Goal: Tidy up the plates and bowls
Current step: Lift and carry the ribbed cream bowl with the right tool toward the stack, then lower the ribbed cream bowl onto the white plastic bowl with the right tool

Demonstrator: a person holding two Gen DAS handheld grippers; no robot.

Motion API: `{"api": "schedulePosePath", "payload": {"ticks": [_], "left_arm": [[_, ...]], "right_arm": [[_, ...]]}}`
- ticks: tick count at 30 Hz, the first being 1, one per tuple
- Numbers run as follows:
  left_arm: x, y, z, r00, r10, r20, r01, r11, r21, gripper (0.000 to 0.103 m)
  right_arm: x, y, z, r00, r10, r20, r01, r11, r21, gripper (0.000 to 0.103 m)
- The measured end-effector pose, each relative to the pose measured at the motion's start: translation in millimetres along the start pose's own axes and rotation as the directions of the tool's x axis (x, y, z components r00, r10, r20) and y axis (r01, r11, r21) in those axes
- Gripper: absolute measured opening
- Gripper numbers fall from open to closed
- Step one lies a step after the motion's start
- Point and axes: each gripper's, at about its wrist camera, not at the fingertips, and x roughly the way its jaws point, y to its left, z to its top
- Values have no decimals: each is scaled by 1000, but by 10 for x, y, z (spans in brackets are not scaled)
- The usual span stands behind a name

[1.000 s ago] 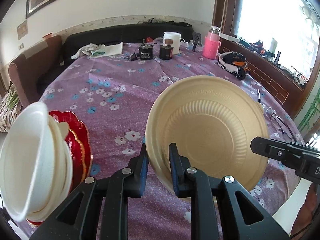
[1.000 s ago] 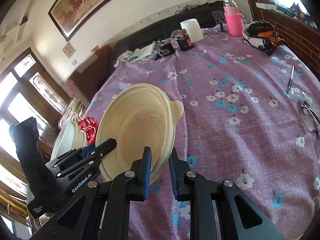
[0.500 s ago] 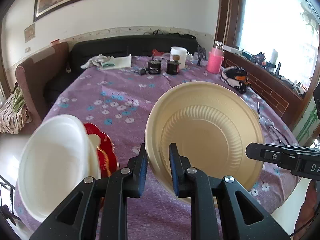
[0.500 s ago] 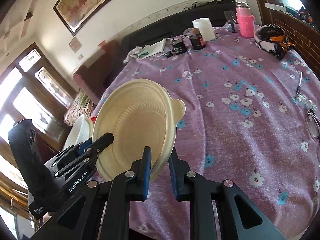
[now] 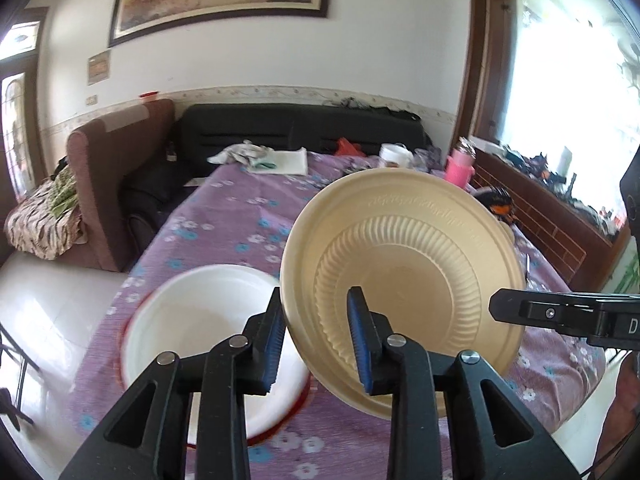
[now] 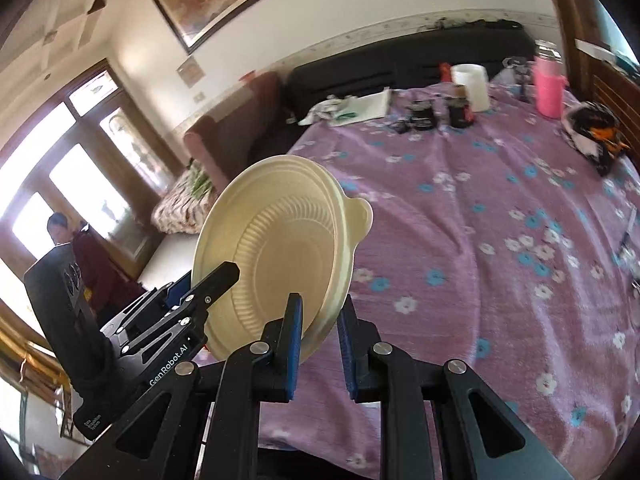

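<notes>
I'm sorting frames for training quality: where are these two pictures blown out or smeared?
Left wrist view: the window at right is blown out white; the white bowl is smeared, while the beige plate stays sharp. Right wrist view: glare through the glass doors; tablecloth flowers blur toward the right edge.

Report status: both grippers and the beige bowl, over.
Left gripper jaws just opening, rim between but loose. Right gripper shut on beige bowl, held tilted, off the table. White bowl below left; nothing blocking.
</notes>
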Motion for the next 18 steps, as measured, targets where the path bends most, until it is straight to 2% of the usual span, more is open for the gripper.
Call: {"api": "schedulePosePath", "payload": {"ticks": [10, 18], "left_arm": [[-264, 744, 54, 995, 96, 27, -92, 988, -124, 31], [-161, 1114, -103, 992, 119, -28, -122, 974, -192, 31]], "right_arm": [[491, 656, 280, 991, 93, -99, -99, 994, -55, 19], [1022, 843, 284, 965, 121, -232, -129, 992, -18, 20]]}}
